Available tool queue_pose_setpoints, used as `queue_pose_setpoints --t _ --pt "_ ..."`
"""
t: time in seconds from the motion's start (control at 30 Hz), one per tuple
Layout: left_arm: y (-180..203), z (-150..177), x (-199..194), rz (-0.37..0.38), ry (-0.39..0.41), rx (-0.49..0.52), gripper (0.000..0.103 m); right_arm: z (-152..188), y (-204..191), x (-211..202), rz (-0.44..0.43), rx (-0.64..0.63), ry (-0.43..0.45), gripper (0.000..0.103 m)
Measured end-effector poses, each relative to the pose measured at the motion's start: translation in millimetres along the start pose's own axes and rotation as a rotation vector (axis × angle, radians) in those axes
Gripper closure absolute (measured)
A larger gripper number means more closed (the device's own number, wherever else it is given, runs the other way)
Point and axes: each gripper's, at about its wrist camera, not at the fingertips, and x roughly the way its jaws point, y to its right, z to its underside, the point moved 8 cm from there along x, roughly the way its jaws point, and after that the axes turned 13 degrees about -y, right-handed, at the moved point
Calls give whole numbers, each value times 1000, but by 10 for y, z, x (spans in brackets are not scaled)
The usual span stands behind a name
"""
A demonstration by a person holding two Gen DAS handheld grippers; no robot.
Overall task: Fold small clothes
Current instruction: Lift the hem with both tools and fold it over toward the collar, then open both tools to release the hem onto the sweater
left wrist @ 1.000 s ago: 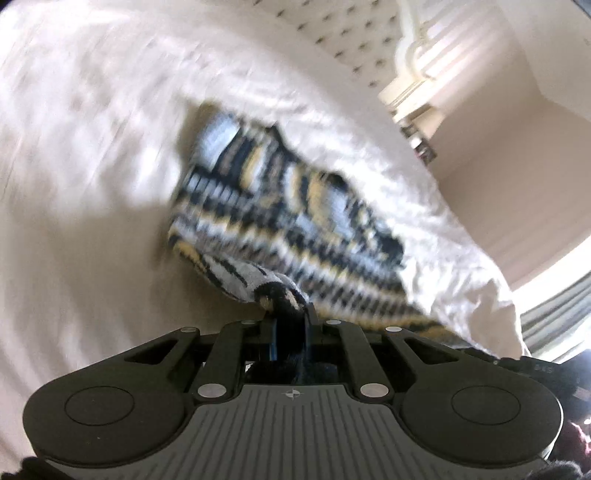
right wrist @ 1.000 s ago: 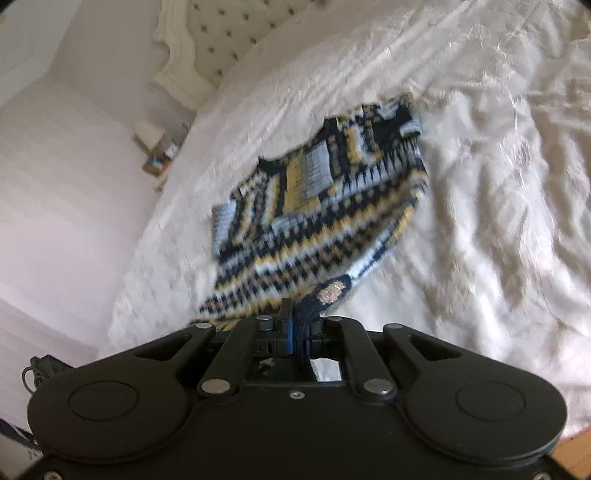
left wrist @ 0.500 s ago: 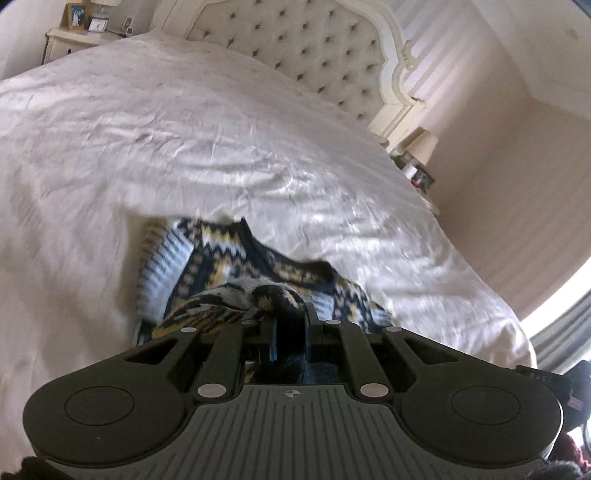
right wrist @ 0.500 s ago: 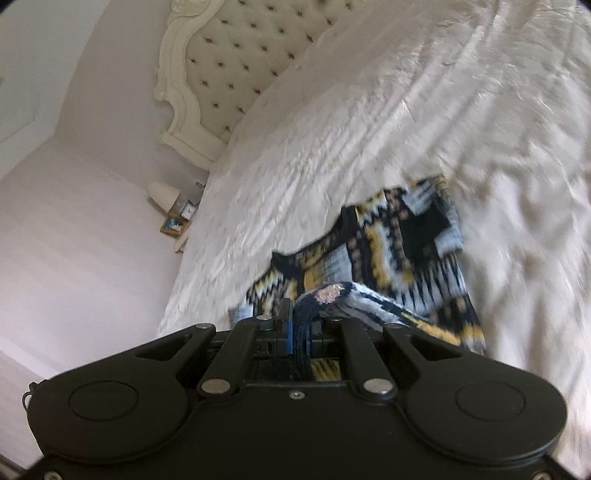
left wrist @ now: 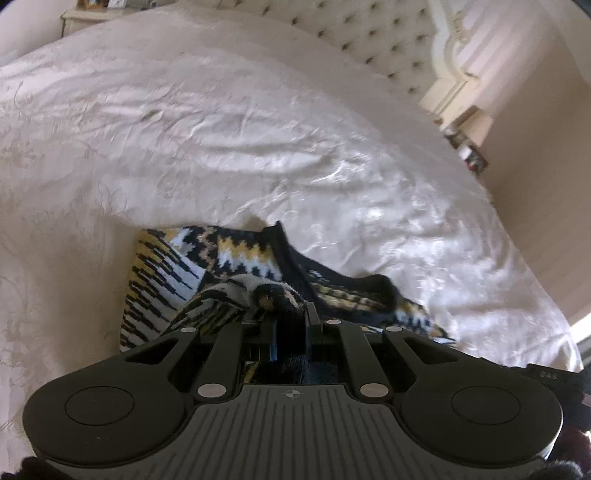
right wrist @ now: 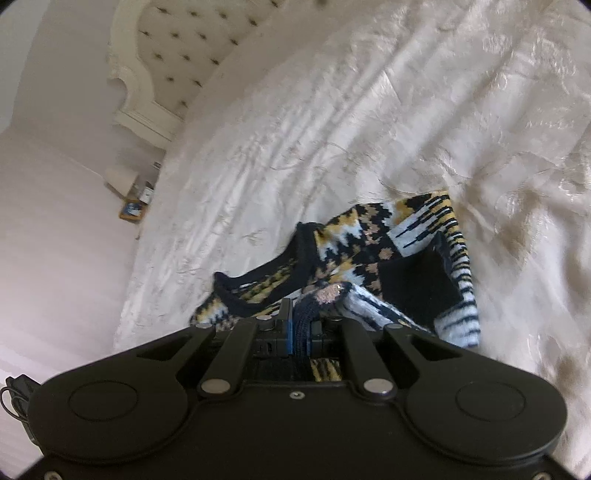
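Note:
A small knitted sweater (left wrist: 236, 258) in navy, yellow, white and tan zigzags lies bunched on the white bedspread (left wrist: 221, 147). My left gripper (left wrist: 290, 314) is shut on a fold of the sweater's edge, held just above the rest of it. In the right wrist view the sweater (right wrist: 369, 240) is folded over on itself. My right gripper (right wrist: 301, 317) is shut on its navy ribbed edge. Both held edges sit over the sweater's far part.
A cream tufted headboard (left wrist: 369, 33) stands at the bed's far end, also seen in the right wrist view (right wrist: 177, 48). A bedside table with a lamp and small items (right wrist: 129, 192) stands by the wall. Another nightstand (left wrist: 92, 11) is at far left.
Both grippers have carried the sweater's near edge forward over the rest, so the garment went from spread out flat to folded over and bunched close under the fingers.

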Motion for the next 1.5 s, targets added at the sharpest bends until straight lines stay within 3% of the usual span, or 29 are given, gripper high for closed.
queue_pose_setpoints --t 0.17,0.3,0.47,0.53,0.57,0.63,0.73,0.93,1.07,1.27,1.37,1.5 --pt "-193 -81 286 -36 -50 -51 88 -129 149 219 5 63 -28 86" --pt "-317 -172 478 -13 -82 -99 85 -229 266 372 19 115 -42 82" --pt "-390 -359 620 44 -91 -118 62 -345 407 516 29 188 -55 78" --pt "-392 -422 642 59 -90 -113 51 -375 448 553 27 210 -55 65" --pt "-397 -450 641 54 -87 -111 39 -384 466 565 25 223 -54 61" --pt "-402 -512 618 36 -54 -107 30 -401 496 575 16 250 -47 54" --pt "-479 -595 507 20 -4 -115 29 -436 524 557 17 269 -26 52" --pt "-589 -684 308 -57 15 -57 28 -519 515 439 23 251 36 42" --pt "-538 -658 180 -89 19 -4 28 -571 528 312 43 246 87 41" --pt "-115 -379 256 -86 -53 176 27 -522 170 249 110 37 68 41" --pt "96 -148 431 -90 -112 280 27 -338 -126 441 180 -155 -22 41" --pt "219 149 628 -151 -164 421 27 3 -409 747 346 -466 -137 41"
